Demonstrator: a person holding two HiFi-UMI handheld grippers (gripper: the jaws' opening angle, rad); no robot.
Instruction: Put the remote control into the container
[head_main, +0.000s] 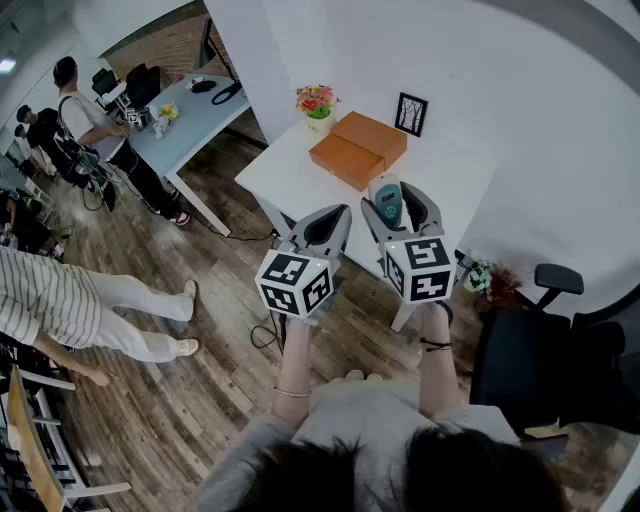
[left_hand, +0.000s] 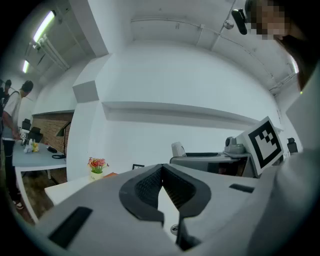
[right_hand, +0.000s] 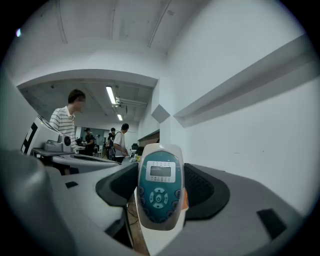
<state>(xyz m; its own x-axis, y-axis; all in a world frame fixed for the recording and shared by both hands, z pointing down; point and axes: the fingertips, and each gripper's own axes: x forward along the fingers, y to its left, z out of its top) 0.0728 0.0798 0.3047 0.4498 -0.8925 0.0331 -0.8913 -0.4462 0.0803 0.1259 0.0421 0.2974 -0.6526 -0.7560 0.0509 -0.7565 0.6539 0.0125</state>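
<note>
The white, teal-faced remote control is pinched in the right gripper and held short of the flat orange container, ready for delivery, while the left gripper is kept pressed together and empty.

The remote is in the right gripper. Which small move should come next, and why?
Probably move the right gripper forward toward the orange box on the table: it grips the remote in the air, short of the box.

Head-mounted, steeply down, others level (table shared)
</note>
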